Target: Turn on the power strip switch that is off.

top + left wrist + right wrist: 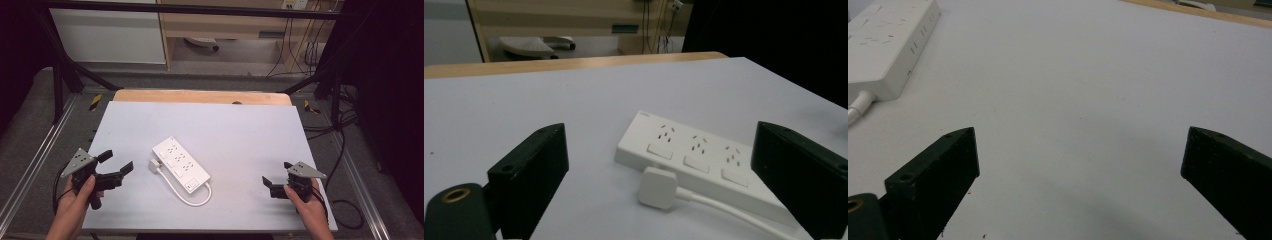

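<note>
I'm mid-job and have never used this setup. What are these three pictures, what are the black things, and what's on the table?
A person stands at a white table holding a hand-held gripper in each hand: the left hand-held gripper and the right hand-held gripper. The high view looks down from above. The other two come from cameras riding on each gripper, looking out between its two black jaws. Both stand open and hold nothing. On the table lies a white power strip with its cable looped round and its plug resting beside it, unplugged.

You have a smooth white plastic power strip (180, 164) lying on the matt pale bench (240, 130), bare wood along its far edge; your fingers (531, 175) look matt black.
</note>
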